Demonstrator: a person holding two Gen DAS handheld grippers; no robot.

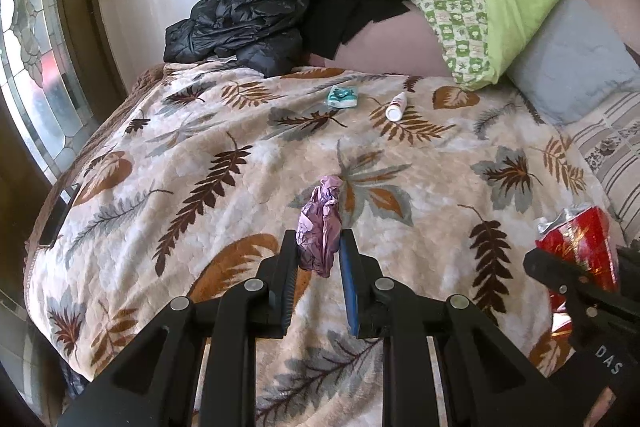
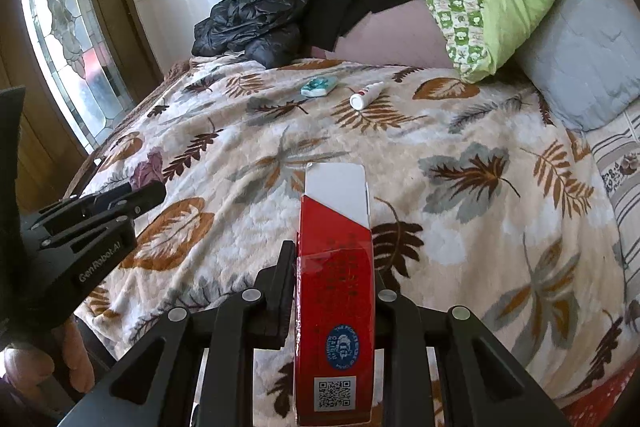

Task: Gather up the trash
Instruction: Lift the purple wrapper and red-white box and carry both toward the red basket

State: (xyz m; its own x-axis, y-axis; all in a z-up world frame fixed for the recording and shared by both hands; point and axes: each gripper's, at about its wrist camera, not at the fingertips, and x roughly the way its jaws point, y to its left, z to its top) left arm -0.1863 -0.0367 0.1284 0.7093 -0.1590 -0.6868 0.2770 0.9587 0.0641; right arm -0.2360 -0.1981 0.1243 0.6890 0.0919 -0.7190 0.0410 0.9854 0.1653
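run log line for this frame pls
left gripper: shut on purple wrapper | right gripper: shut on red carton | still on blanket: teal packet, white tube

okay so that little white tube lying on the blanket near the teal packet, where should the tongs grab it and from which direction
Grip the white tube across its narrow middle, coming down from above with the jaws set crosswise to its length. It lies flat on the leaf-print blanket, cap end nearer, clear of the teal packet; both tongs are full now.

Red box [image 2: 334, 311] bottom cut off at 6 o'clock edge; its red print unreadable. White tube [image 2: 365, 95] label too small. Dark flat object [image 1: 58, 213] at 9 o'clock unidentifiable.
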